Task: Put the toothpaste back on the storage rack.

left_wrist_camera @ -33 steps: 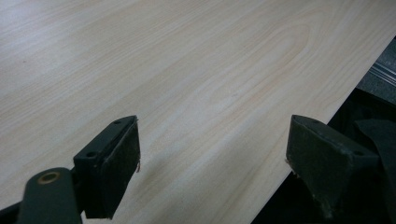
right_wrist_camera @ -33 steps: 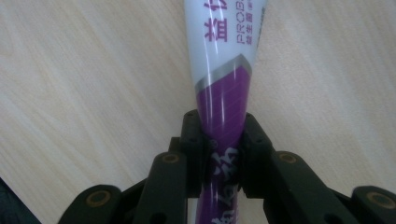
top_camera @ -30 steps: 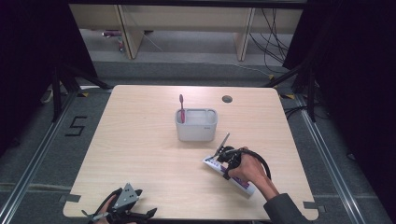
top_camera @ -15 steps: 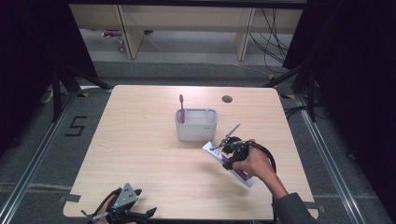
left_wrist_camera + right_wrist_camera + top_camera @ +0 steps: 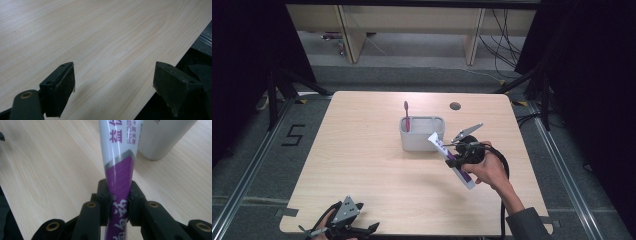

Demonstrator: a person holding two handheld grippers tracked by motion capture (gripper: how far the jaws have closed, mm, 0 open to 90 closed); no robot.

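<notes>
Purple and white plastic sits clamped in your right gripper: the jaws pinch the toothpaste tube across its purple part, and from there the tube runs straight ahead of the jaws. In the high view that same tube is off the table, tilted, with its white upper end up toward the grey holder and its other end slanting down toward your hand. So the long axis already leans at the holder; the white end hangs just beside the holder's near right corner, close to the rim, though you cannot tell from these pictures whether it touches.

That is the relation the next move likely turns on. The holder lies ahead and a little left of your right gripper, and the tube would need to stand more upright, with its leading end over the open top, before it can go down inside. A pink toothbrush already stands in the left part of the holder, so the right part looks like the free side.

Your left gripper is well apart, at the near edge of the table; its jaws stand wide with nothing between them over bare wood. The right hand is plainly the nearer one.
</notes>
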